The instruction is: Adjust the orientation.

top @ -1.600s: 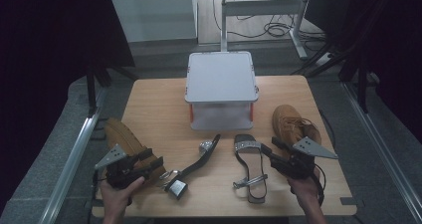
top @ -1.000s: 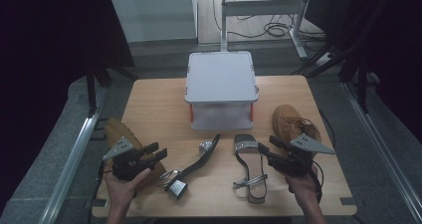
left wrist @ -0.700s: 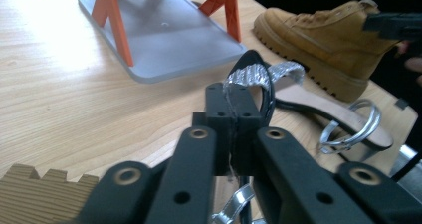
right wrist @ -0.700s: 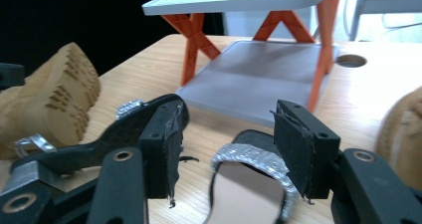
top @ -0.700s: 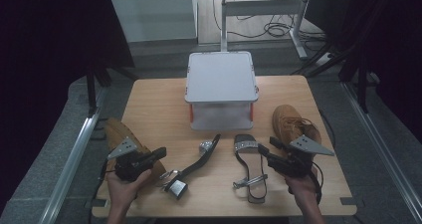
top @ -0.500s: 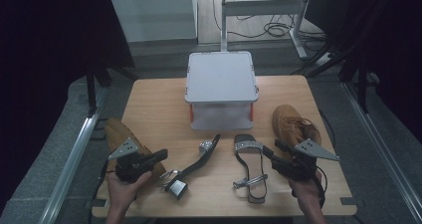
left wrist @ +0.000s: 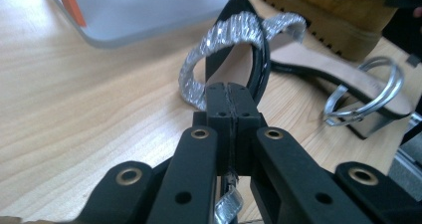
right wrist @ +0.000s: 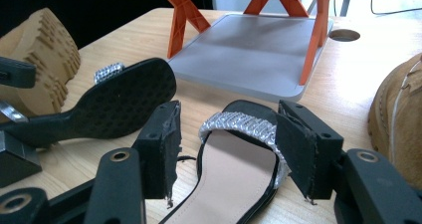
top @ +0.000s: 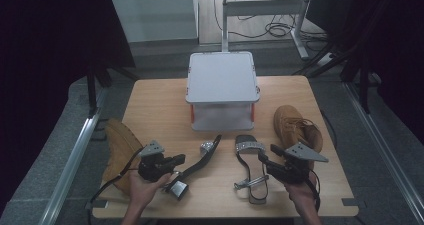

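Observation:
Two black sandals with glittery toe bands lie at the table's front. One rests on its side (top: 202, 159), sole facing right; my left gripper (top: 180, 159) is at its sole, jaws shut (left wrist: 231, 92). A silver bit of strap (left wrist: 226, 205) shows under them; whether it is pinched I cannot tell. The other sandal (top: 251, 167) stands upright. My right gripper (top: 266, 158) is open, its pads (right wrist: 166, 144) either side of that sandal's toe band (right wrist: 241, 124) without pressing on it.
A white lidded box (top: 222, 82) with orange latches stands mid-table behind the sandals. One tan boot (top: 120, 145) lies on its side at the left edge, another (top: 295, 127) stands upright at the right. Bare wood (top: 160, 105) lies left of the box.
My left gripper has moved right, from over the left boot to the side-lying sandal, and its jaws have closed. The right gripper has stayed at the upright sandal.

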`<state>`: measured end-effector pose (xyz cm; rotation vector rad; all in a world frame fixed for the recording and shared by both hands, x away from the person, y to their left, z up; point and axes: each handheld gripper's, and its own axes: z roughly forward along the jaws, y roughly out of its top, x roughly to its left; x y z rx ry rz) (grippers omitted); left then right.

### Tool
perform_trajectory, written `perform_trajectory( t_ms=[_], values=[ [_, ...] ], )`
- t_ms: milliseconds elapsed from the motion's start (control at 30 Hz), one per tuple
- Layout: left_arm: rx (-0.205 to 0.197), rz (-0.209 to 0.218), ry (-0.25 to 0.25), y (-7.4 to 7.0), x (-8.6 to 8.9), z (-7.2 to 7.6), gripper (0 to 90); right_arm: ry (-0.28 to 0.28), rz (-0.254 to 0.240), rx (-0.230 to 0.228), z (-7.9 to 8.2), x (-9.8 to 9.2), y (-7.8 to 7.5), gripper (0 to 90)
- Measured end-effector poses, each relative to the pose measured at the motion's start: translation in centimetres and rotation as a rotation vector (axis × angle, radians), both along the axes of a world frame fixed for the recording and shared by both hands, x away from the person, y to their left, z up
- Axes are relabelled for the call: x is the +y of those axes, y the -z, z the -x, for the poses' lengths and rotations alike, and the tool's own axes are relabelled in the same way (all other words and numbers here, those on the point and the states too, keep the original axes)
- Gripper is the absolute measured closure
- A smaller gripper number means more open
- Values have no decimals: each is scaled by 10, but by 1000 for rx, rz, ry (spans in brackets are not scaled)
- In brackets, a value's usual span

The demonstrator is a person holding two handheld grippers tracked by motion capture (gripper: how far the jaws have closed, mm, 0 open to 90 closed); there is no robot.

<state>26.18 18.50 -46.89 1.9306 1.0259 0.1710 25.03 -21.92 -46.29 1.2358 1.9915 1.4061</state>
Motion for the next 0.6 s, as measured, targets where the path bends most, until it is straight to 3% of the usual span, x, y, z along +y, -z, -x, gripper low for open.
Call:
perform_trajectory(
  t_ms=[267, 500, 600],
  values=[
    [32, -26, 14, 8, -7, -3, 894, 0, 3, 2, 1, 0, 2, 434],
    [51, -45, 20, 13, -11, -4, 894, -21, 7, -22, 2, 0, 1, 429],
    [49, -74, 33, 14, -17, -4, 894, -19, 12, -22, 2, 0, 2, 428]
  ],
)
